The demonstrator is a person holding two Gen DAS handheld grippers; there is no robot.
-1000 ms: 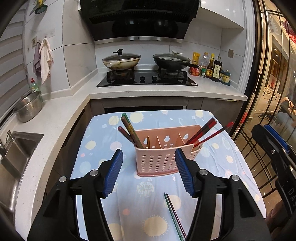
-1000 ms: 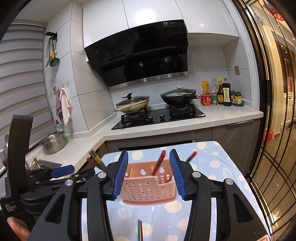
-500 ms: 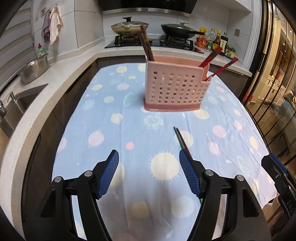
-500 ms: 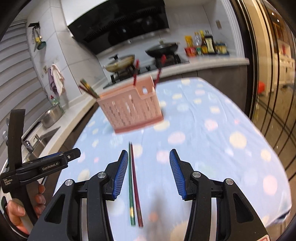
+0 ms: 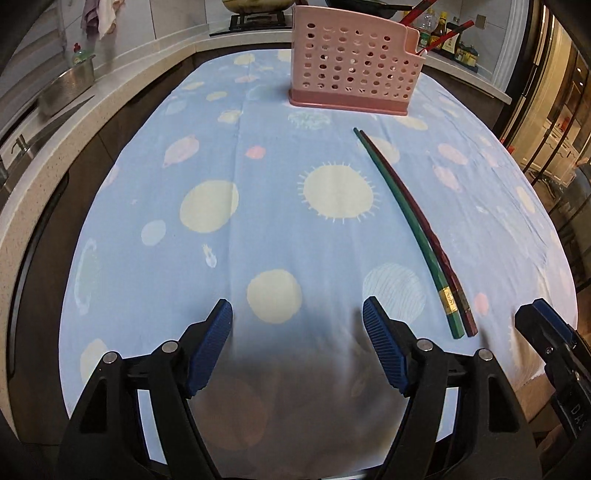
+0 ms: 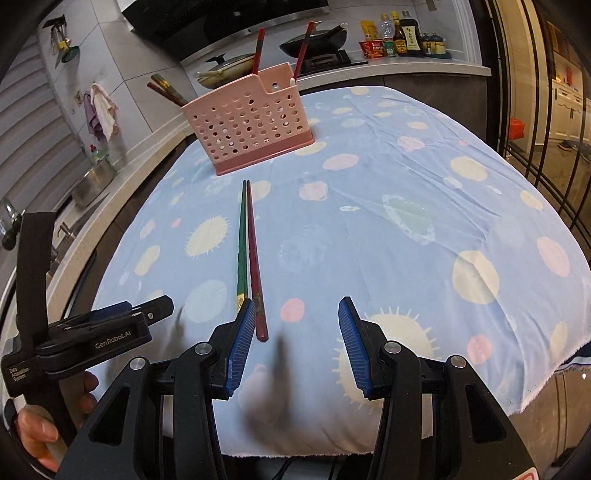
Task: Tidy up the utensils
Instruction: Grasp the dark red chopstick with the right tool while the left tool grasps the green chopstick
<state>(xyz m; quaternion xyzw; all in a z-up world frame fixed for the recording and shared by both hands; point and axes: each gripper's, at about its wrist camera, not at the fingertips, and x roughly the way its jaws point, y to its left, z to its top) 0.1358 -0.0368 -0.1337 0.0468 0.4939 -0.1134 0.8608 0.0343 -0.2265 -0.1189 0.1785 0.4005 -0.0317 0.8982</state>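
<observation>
A green chopstick [image 5: 406,225] [image 6: 242,240] and a dark red chopstick [image 5: 424,225] [image 6: 254,251] lie side by side on the blue spotted tablecloth [image 5: 258,184] [image 6: 406,206]. A pink perforated utensil holder [image 5: 351,70] [image 6: 251,129] stands at the far end with several chopsticks in it. My left gripper [image 5: 297,350] is open and empty, low over the cloth's near edge, left of the pair. My right gripper [image 6: 297,343] is open and empty; its left finger [image 6: 240,339] is beside the near ends of the pair.
A kitchen counter with a stove, two pans [image 6: 314,42] and sauce bottles [image 6: 399,35] runs behind the table. A steel bowl [image 5: 62,90] and a sink are on the left. A glass door with black bars [image 6: 546,92] is on the right.
Both grippers have dropped from above the holder down to the near edge of the table, close over the cloth. The two loose chopsticks now lie just ahead of them.
</observation>
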